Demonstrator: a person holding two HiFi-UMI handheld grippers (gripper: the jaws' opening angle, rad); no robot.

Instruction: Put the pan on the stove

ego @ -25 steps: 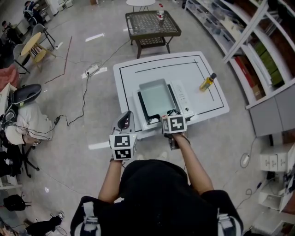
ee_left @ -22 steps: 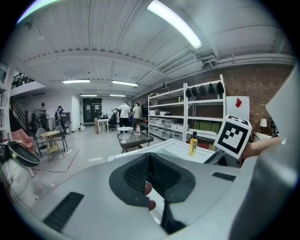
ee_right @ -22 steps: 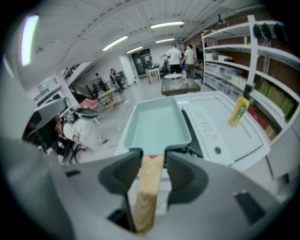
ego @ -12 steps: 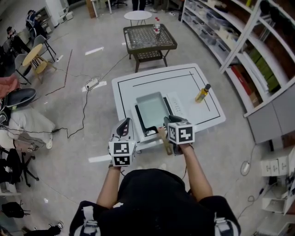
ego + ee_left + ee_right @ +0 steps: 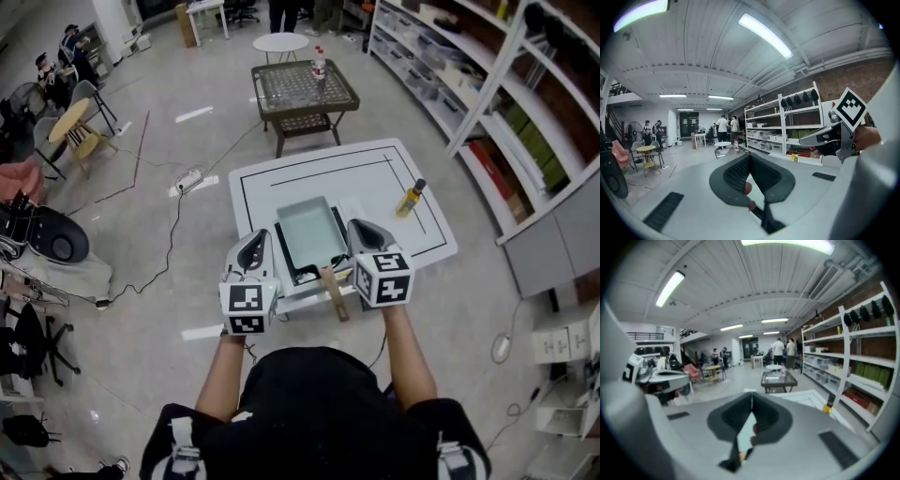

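Pan [image 5: 312,232] on the stove [image 5: 351,208] appears only in the head view, between left gripper [image 5: 260,236] and right gripper [image 5: 357,226], both closed, empty.

Rectangular pale-grey pan [image 5: 311,231] with wooden handle [image 5: 332,292], flat on the white stove [image 5: 343,208]
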